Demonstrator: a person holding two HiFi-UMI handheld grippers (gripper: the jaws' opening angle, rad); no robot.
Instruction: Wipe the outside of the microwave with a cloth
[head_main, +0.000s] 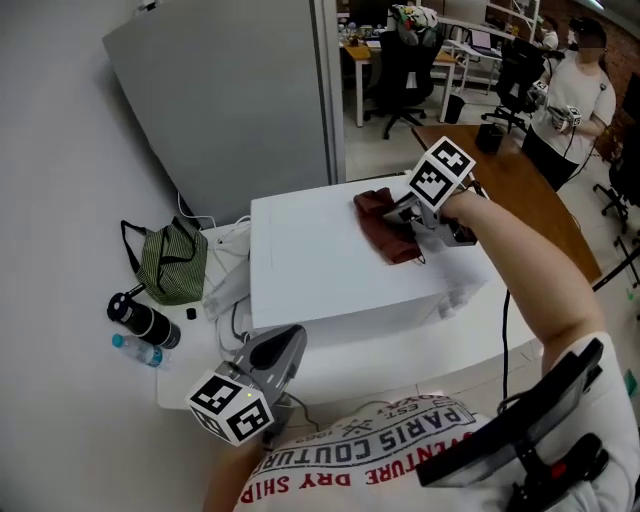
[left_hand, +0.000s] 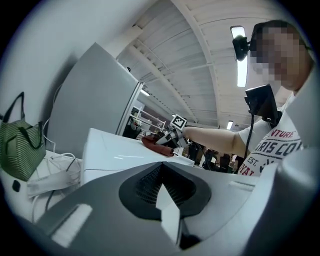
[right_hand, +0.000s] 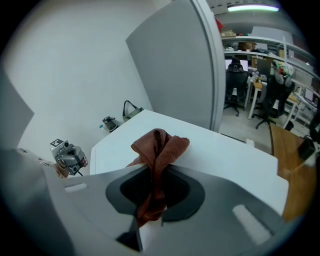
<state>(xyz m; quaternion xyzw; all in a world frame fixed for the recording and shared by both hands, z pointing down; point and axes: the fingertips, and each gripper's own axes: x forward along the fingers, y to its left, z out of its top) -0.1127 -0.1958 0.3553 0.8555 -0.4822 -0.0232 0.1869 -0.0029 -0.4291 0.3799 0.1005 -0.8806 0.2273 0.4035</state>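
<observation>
Words on your shirt
You can read "PARIS COUTURE" and "EST." in big letters on your white top. The other words there are cut off.

The right arm reaches forward, and the right gripper tips downward with its jaws pinched on a bunched cloth. The left gripper sits low by the torso, jaws pressed together with nothing between them. The hand holding it seems tucked beneath, mostly out of sight.

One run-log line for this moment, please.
right gripper: shut on red cloth | red cloth: on microwave top | left gripper: shut, empty, in front of microwave
</observation>
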